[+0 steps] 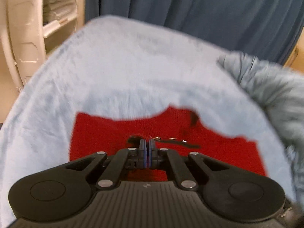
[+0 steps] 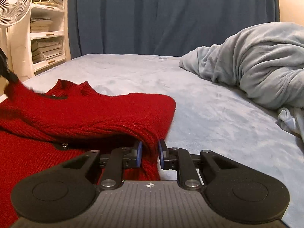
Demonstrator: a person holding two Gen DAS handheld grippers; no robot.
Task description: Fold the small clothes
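Observation:
A red knit sweater (image 1: 106, 133) with black trim lies on a light blue bed cover (image 1: 114, 66). My left gripper (image 1: 147, 144) is shut, its pads meeting right at the black trim on the sweater's upper side. In the right wrist view the sweater (image 2: 85, 114) is doubled over itself. Its left end rises toward a blurred black shape (image 2: 8, 74) at the frame edge. My right gripper (image 2: 150, 150) is shut on a thick fold of the sweater's near right edge, and red knit fills the gap between the blue pads.
A bunched grey-blue blanket (image 2: 256, 60) lies on the right of the bed (image 2: 209, 114). A white fan (image 2: 13, 1) and shelves (image 2: 47, 38) with stacked papers stand at the left. A dark blue curtain (image 2: 161, 19) hangs behind the bed.

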